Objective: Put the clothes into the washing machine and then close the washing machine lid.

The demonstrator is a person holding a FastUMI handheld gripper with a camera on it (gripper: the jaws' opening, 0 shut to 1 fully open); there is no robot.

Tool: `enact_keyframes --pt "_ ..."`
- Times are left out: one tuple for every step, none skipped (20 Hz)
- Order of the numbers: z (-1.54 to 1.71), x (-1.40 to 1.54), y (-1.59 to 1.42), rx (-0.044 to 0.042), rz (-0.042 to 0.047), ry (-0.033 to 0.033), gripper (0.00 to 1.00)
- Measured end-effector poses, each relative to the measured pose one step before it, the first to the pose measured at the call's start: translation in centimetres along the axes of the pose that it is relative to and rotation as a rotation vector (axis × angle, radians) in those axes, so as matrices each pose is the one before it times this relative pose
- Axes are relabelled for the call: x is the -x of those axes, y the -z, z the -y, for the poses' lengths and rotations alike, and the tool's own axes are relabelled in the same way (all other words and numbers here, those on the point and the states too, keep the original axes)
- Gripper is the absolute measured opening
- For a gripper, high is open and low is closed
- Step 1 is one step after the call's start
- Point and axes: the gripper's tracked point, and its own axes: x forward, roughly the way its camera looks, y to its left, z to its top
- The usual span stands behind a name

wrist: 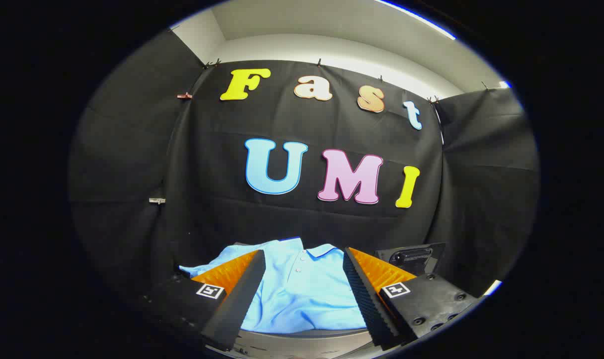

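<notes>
A light blue polo shirt (302, 289) lies spread out, collar and buttons facing up, just ahead of my fingers and between them. My gripper (302, 259) is open, its two fingers standing wide apart on either side of the shirt, and I cannot tell whether they touch it. A dark part of the washing machine (411, 257), with a handle-like piece on it, sits just beyond the right finger. The surface under the shirt is mostly hidden by the cloth and my fingers.
The booth's black cloth wall (302, 214) rises close behind the shirt and wraps round both sides. A pale rounded edge (302, 344) shows beneath the shirt, between the finger bases.
</notes>
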Motion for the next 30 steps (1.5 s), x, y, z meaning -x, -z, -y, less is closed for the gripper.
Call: enact_keyframes --pt "-0.116 -0.077 0.126 0.00604 -0.00285 -0.00547 0.99" --pt "-0.049 -0.052 0.07 0.00646 -0.00292 -0.003 0.99" --pt "-0.019 -0.033 0.116 0.00475 -0.00157 -0.00353 0.99" --pt "-0.047 0.066 0.0 0.0018 -0.00002 -0.00427 0.99" --pt "0.028 -0.093 0.034 0.00142 0.00025 -0.00118 0.99" --pt "-0.085 0.057 0.092 -0.0003 -0.00043 -0.00384 0.99" --pt "-0.183 -0.029 -0.003 0.00328 -0.00057 -0.00338 0.99" --pt "-0.107 0.033 0.203 0.0055 -0.00256 -0.00224 0.99" --pt "-0.155 0.059 0.009 0.00396 0.00258 -0.00278 0.99" --pt "-0.137 0.036 -0.092 0.00211 0.00304 -0.00226 0.99" --pt "-0.069 -0.029 -0.093 0.00206 0.00231 -0.00265 0.99" --pt "-0.003 -0.008 -0.105 0.00167 0.00493 0.00012 0.99" --pt "0.026 -0.015 -0.042 -0.00186 0.0021 0.00082 0.99" --pt "0.069 -0.041 0.021 -0.00307 -0.00046 -0.0012 0.99" --pt "-0.158 0.005 0.041 -0.00204 0.00045 -0.0023 0.99" --pt "-0.036 -0.092 0.043 0.00059 -0.0018 -0.00036 0.99" --pt "-0.047 -0.074 0.08 -0.00022 -0.00161 -0.00235 0.99" --pt "0.002 -0.087 -0.032 -0.00151 -0.00019 -0.00207 0.99" --pt "0.025 -0.136 0.025 -0.00201 -0.00174 -0.00259 0.99" --pt "-0.008 -0.181 0.161 -0.00195 -0.004 -0.00439 0.99" --pt "-0.115 -0.156 0.129 -0.00319 -0.00534 -0.00812 0.99" --pt "-0.073 -0.297 0.1 -0.00554 -0.00594 -0.00791 0.99" --pt "-0.006 -0.293 0.14 -0.00636 -0.00939 -0.0079 0.99" --pt "-0.089 -0.422 0.169 -0.00649 -0.01388 -0.01055 0.99" --pt "0.053 -0.437 0.087 -0.00363 -0.01157 -0.00355 0.99" --pt "0.118 -0.379 -0.122 -0.00409 -0.00557 -0.00177 0.99" --pt "-0.032 -0.406 -0.005 -0.00278 -0.00892 -0.00522 0.99" --pt "0.097 -0.512 0.126 0.00013 -0.00874 -0.00303 0.99" --pt "0.08 -0.476 0.052 0.00055 -0.01069 -0.00587 0.99" --pt "0.048 -0.646 0.208 -0.00282 -0.01349 -0.00812 0.99"
